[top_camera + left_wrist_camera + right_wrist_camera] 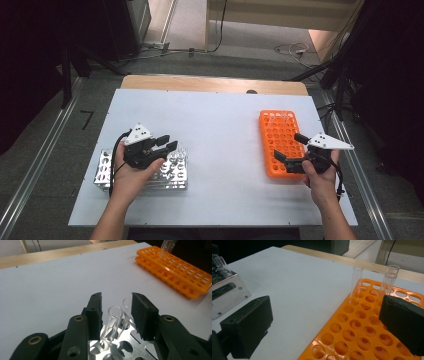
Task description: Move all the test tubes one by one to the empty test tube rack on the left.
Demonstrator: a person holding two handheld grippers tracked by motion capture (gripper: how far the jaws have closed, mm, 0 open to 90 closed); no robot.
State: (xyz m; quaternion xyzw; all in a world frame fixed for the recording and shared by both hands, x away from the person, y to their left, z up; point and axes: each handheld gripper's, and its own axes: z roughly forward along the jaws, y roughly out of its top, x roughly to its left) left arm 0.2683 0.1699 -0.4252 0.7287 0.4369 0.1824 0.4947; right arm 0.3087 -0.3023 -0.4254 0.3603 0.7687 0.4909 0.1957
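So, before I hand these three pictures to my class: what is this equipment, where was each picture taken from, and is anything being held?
A person holds a two-jaw tool in each hand. The overhead picture looks down on the table; the other two come from cameras riding on each tool. The left hand-held gripper straddles a clear glass tube standing in a metal rack, its jaws apart and not pressing it. The right hand-held gripper is open over an orange rack with a few upright tubes. Nothing is gripped.
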